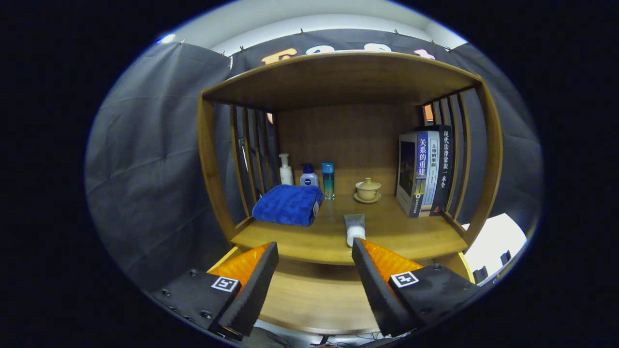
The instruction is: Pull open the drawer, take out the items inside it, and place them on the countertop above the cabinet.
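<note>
Two fingers (314,256) spread over empty drawer (309,299); tube (354,229) on countertop (406,237).

We see the open drawer (314,299) directly under our spread fingers, its pale wooden floor bare between them. Just beyond our fingertips lies the countertop (411,237), a warm wooden surface. On it, just ahead of our right finger, rests a small tube (355,229), lying flat with its white cap end toward us.
</note>
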The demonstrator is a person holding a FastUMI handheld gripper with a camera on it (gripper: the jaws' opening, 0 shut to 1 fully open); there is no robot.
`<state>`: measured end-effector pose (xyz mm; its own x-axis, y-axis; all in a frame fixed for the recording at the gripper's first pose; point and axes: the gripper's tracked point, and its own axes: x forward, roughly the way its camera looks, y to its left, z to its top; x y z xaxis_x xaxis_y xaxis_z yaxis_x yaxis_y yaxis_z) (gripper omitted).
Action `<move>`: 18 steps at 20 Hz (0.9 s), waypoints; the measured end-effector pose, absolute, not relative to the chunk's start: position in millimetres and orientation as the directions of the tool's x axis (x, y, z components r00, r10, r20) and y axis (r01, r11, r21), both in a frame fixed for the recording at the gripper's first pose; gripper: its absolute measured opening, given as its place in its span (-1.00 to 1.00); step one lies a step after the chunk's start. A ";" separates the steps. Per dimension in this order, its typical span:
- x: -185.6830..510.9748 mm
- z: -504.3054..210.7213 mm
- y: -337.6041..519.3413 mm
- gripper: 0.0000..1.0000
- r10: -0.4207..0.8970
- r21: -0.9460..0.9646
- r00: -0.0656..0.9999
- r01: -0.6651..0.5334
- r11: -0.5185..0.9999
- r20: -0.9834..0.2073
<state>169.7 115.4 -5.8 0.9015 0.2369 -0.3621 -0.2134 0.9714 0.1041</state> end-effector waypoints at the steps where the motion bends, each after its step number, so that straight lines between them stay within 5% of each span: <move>1: 165.1 -3.5 113.2 0.97 0.233 0.102 0.908 -0.210 0.972 -0.348; 18: 108.9 -5.2 68.4 0.96 0.059 -0.043 0.987 -0.066 0.997 -0.150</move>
<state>108.9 68.4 -5.2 0.9869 0.0592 -0.1499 -0.0664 0.9969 -0.0432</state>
